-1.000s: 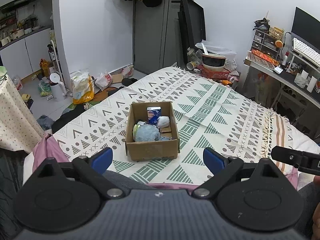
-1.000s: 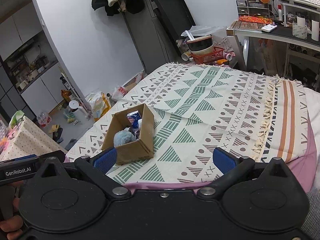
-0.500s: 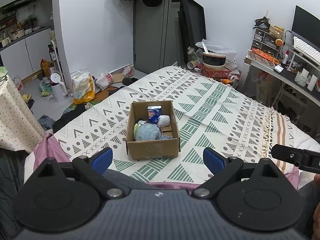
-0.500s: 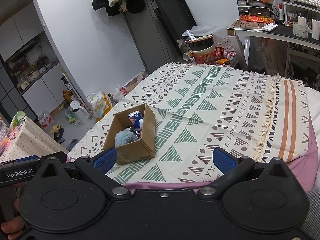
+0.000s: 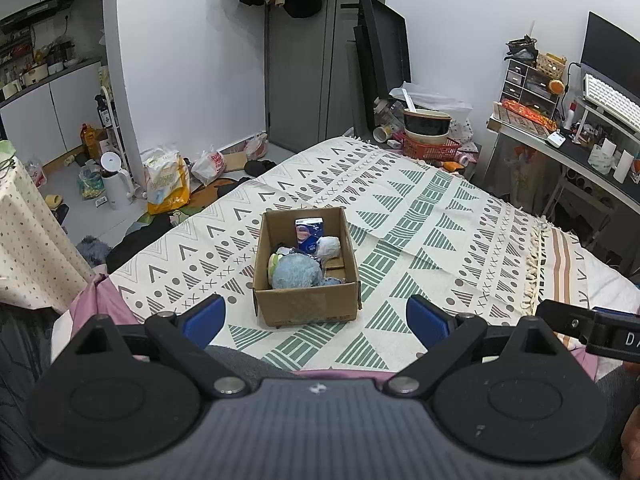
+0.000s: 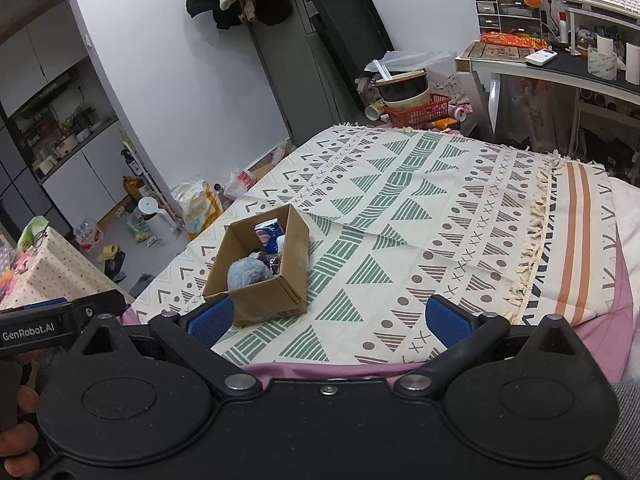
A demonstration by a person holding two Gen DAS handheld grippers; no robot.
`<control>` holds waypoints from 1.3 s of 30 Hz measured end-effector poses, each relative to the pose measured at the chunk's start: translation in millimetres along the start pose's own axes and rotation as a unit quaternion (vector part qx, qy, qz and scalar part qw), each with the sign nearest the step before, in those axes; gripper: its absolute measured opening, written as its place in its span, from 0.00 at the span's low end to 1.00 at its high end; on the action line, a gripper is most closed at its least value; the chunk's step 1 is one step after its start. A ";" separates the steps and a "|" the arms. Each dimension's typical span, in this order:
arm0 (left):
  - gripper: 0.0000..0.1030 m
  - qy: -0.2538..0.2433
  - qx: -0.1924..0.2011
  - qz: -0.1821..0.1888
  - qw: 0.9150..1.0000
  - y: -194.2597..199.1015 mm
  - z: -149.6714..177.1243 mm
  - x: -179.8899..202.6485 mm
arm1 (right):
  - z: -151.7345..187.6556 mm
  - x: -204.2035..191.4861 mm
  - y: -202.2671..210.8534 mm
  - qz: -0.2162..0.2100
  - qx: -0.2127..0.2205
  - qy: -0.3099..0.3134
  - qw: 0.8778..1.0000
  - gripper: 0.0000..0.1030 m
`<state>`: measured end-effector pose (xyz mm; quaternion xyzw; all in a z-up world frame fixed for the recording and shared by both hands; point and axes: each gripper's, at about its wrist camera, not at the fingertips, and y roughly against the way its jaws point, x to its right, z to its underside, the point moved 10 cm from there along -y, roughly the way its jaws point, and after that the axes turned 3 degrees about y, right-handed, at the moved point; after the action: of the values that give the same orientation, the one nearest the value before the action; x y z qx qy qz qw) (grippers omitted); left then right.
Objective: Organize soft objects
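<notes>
An open cardboard box [image 5: 306, 304] [image 6: 260, 300] stands on the patterned bedspread [image 5: 420, 220] [image 6: 400, 208]. Inside it lie a fluffy blue plush ball [image 5: 296, 273] [image 6: 247, 274], a blue and pink tissue pack [image 5: 308, 233] [image 6: 269, 236], a white bundle [image 5: 329, 246] and a green-yellow item [image 5: 274, 263]. My left gripper [image 5: 316, 316] hangs open in front of the box, nothing between its blue pads. To the right of the box, my right gripper [image 6: 328, 318] is open and empty, its left pad [image 6: 210, 316] near the box's front corner.
The bed's near edge shows pink sheet [image 6: 320, 368]. A desk with a keyboard [image 5: 608, 100] stands at the right. A red basket with bowls [image 5: 428, 140] sits beyond the bed's far end. Bags and a white kettle [image 5: 116, 180] litter the floor at the left.
Both views have drifted very slightly; the box and its contents stay as they were and both grippers remain open.
</notes>
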<state>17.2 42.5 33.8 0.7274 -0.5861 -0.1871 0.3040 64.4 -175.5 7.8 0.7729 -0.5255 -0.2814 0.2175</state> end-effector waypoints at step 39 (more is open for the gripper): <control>0.93 0.010 -0.003 -0.009 1.000 1.3 2.2 -7.2 | 1.9 3.6 -2.2 -0.001 -0.003 -0.002 1.000 1.00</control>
<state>13.1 48.8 32.5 0.7336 -0.5759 -0.1847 0.3100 65.7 -178.2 4.3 0.7718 -0.5247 -0.2850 0.2187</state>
